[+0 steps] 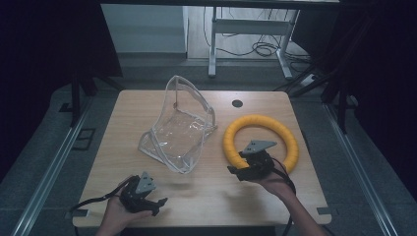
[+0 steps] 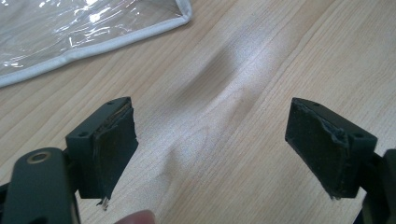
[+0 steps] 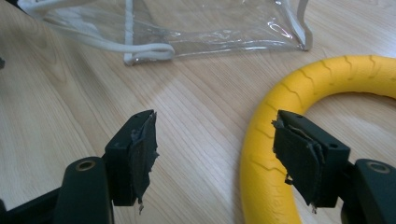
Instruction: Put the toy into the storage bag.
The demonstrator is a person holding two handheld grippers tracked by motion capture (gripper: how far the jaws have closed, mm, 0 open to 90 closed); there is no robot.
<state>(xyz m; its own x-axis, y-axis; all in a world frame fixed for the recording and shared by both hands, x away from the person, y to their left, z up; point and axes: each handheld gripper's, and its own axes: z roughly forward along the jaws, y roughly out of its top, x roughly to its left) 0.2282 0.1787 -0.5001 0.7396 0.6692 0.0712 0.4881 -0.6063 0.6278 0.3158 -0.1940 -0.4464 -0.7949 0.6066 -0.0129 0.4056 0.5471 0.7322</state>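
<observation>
A clear plastic bag [image 1: 179, 129] with white trim stands partly collapsed at the table's middle. To its right lies a yellow foam ring [image 1: 260, 140]. My right gripper [image 1: 238, 171] is open at the ring's near left edge; in the right gripper view its jaws are spread wide, the right pad [image 3: 299, 158] over the ring [image 3: 271, 154], the bag [image 3: 187, 23] beyond. My left gripper [image 1: 160, 204] is open near the table's front left, held by a hand. The left gripper view shows bare wood between its pads [image 2: 114, 149], with the bag's trimmed edge [image 2: 93, 46] at the upper left.
The wooden table [image 1: 201, 196] has a small dark cable hole [image 1: 237, 103] near its far edge. Black curtains hang on both sides. A white desk frame [image 1: 246, 29] with cables on the floor stands behind the table.
</observation>
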